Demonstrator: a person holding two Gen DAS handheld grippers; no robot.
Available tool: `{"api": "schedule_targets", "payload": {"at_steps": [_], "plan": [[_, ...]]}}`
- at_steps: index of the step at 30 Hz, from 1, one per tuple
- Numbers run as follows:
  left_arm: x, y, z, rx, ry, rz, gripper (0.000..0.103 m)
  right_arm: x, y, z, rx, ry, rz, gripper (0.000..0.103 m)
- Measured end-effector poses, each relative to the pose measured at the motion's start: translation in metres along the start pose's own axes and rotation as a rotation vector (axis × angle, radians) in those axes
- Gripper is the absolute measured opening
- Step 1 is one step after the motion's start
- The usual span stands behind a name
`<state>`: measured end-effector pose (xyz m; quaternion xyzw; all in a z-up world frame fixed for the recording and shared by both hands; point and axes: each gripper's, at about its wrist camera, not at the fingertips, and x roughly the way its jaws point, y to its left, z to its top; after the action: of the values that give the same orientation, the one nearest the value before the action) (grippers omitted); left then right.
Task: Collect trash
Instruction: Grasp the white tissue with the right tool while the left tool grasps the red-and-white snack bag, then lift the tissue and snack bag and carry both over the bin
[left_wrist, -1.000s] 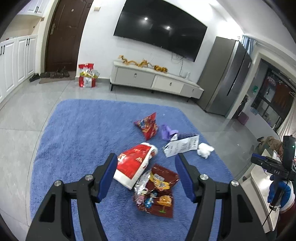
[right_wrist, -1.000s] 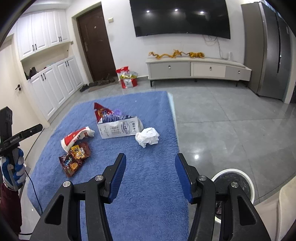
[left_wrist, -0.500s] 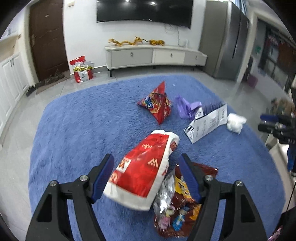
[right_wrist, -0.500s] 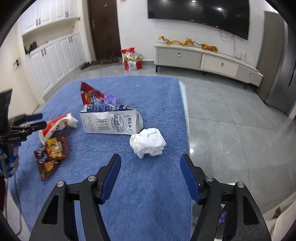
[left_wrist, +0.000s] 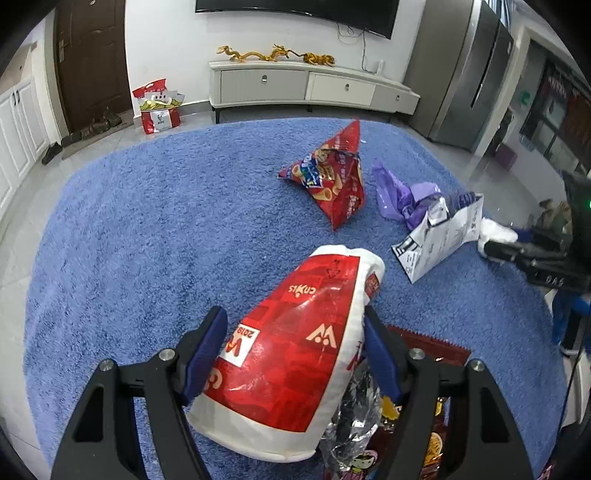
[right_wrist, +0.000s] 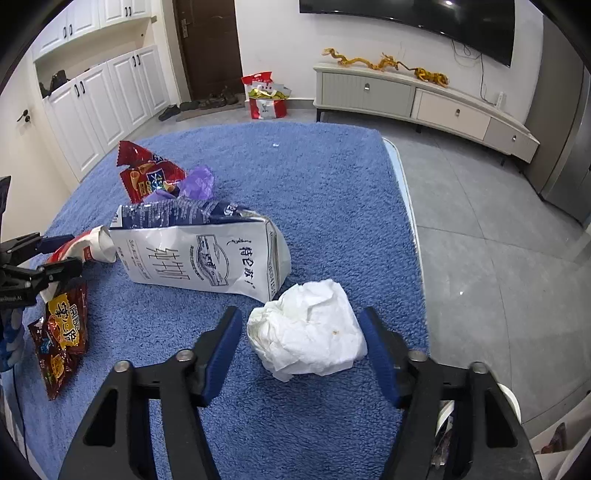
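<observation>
**Both grippers lined up on trash, nothing grabbed yet**

On the blue rug (right_wrist: 314, 177), trash lies scattered in a loose cluster. The left gripper (left_wrist: 291, 354) is low over the red-and-white bag (left_wrist: 291, 354), jaws spread wide w/ the bag between them. Blue pads sit just beside its sides, but real contact can't be told. Likely set this way so a squeeze catches the bag across its width. The right gripper (right_wrist: 301, 350) is the same story: jaws open, straddling the crumpled white tissue (right_wrist: 306, 332), right pad about touching it, left pad apart.

Other trash on the rug: a milk carton (right_wrist: 199, 258) on its side, a red chip bag (left_wrist: 328, 184), a purple wrapper (left_wrist: 402, 199), and a dark snack packet (right_wrist: 62, 328) partly under the red-and-white bag.

Hard to see: the bag's near end is cut off by the left gripper's frame. A white rim (right_wrist: 511, 402) at the rug's edge, prob. a bin, is mostly hidden behind the right gripper, so contents unclear.
</observation>
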<state>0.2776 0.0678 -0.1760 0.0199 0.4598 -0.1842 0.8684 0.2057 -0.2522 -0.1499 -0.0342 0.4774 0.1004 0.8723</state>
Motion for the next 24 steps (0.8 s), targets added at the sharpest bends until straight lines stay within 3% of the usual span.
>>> {"api": "schedule_targets", "payload": {"at_steps": [3, 5, 6, 7, 14, 24], "plan": [[-0.001, 0.003, 0.0, -0.017, -0.008, -0.011, 0.064, 0.0, 0.001, -0.004, -0.011, 0.007, 0.01, 0.033], [-0.004, 0.002, -0.001, -0.015, -0.017, -0.008, 0.058, -0.004, 0.003, -0.008, -0.017, 0.006, 0.02, 0.027], [-0.006, 0.001, -0.001, -0.012, -0.023, -0.004, 0.049, -0.007, 0.003, -0.009, -0.018, 0.003, 0.02, 0.024], [-0.009, 0.0, -0.001, -0.011, -0.029, -0.012, 0.041, -0.01, 0.004, -0.011, -0.016, -0.002, 0.024, 0.023], [-0.026, 0.011, -0.004, -0.057, -0.064, -0.016, 0.026, -0.038, 0.017, -0.027, -0.038, -0.024, 0.061, 0.021], [-0.047, 0.041, -0.013, -0.183, -0.091, -0.062, 0.022, -0.074, 0.037, -0.049, -0.075, -0.049, 0.101, 0.021]]}}
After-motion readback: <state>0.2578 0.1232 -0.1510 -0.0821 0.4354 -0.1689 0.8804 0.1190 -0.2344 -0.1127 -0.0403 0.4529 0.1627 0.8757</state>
